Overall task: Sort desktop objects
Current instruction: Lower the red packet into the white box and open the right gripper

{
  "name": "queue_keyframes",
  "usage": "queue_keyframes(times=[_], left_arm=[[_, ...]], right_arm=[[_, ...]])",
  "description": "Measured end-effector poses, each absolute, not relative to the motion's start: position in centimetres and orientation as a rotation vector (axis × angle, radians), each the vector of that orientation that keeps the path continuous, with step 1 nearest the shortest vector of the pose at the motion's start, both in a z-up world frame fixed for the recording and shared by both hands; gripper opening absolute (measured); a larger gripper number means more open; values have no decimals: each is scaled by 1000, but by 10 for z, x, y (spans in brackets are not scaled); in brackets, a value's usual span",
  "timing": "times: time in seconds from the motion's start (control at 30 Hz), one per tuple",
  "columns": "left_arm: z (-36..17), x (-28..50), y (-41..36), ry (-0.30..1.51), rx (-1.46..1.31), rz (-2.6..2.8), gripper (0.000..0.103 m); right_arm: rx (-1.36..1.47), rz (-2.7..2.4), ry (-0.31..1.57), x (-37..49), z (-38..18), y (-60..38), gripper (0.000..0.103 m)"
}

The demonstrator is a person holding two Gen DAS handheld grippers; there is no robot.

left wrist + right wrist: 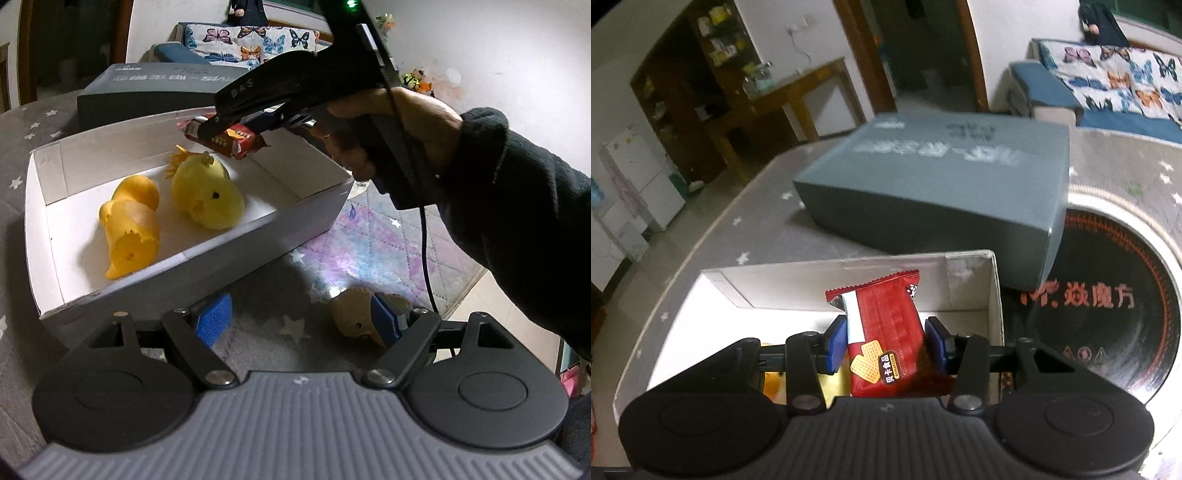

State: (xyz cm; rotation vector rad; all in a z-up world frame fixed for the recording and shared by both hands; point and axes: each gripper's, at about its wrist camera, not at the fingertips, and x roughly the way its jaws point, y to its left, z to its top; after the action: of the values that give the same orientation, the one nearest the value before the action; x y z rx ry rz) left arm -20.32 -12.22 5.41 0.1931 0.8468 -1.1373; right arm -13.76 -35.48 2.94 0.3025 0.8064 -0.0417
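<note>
In the right wrist view, my right gripper [888, 345] is shut on a red wafer snack packet [886, 332], held upright between its blue pads [837, 345] over the open white box [960, 280]. The left wrist view shows that same gripper [221, 129], held by a hand, carrying the packet [236, 144] above the far side of the white box [310, 218]. Two yellow duck toys [133, 229] [207, 192] lie inside the box. My left gripper [299, 323] stands open low over the table in front of the box. A beige duck toy [354, 317] lies against its right finger [386, 325].
A closed grey box [934, 184] sits just behind the white one. A black round plate with orange lettering [1108, 295] lies at the right. A grey star-patterned cloth [258, 332] covers the table, with a pastel quilted mat [369, 251] to the right. A dark sleeve [517, 206] reaches in from the right.
</note>
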Motion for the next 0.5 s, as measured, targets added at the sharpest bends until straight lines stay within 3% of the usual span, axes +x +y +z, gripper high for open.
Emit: queue_keyframes(times=[0.5], left_arm=[[50,-204,-128,865,219,-1134,81]], right_arm=[[79,-42,745,-170,48,-325,45]])
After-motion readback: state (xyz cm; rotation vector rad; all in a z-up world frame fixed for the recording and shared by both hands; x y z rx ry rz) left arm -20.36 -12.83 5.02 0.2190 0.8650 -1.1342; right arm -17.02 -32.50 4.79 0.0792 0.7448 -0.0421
